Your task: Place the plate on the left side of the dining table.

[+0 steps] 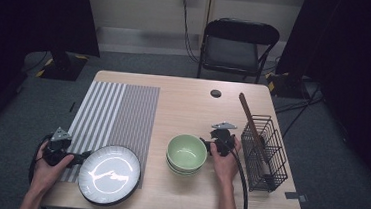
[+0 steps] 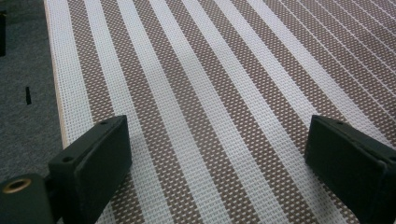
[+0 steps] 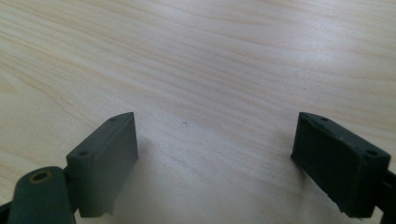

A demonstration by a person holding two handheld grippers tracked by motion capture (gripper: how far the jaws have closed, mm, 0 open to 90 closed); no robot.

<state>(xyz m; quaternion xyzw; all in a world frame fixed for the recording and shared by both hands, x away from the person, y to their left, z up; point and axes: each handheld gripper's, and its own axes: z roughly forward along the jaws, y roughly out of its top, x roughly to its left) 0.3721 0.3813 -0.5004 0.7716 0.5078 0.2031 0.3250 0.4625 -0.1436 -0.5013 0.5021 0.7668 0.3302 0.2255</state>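
My left gripper (image 1: 63, 147) is held at the near left corner of the table, just left of a white plate with a dark rim (image 1: 109, 174). In the left gripper view it (image 2: 219, 158) is open, its jaws wide apart over the brown and white striped placemat (image 2: 210, 84), with nothing between them. My right gripper (image 1: 219, 137) is held just right of a stack of green bowls (image 1: 186, 154). Seen from its own camera, the right gripper (image 3: 215, 158) is open over bare wooden tabletop (image 3: 201, 60) and holds nothing.
A black wire basket (image 1: 266, 153) stands at the right edge with a wooden utensil (image 1: 249, 117) leaning out of it. The placemat (image 1: 115, 111) covers the table's left part. A small black disc (image 1: 216, 93) lies near the far edge. A folding chair (image 1: 238, 43) stands beyond.
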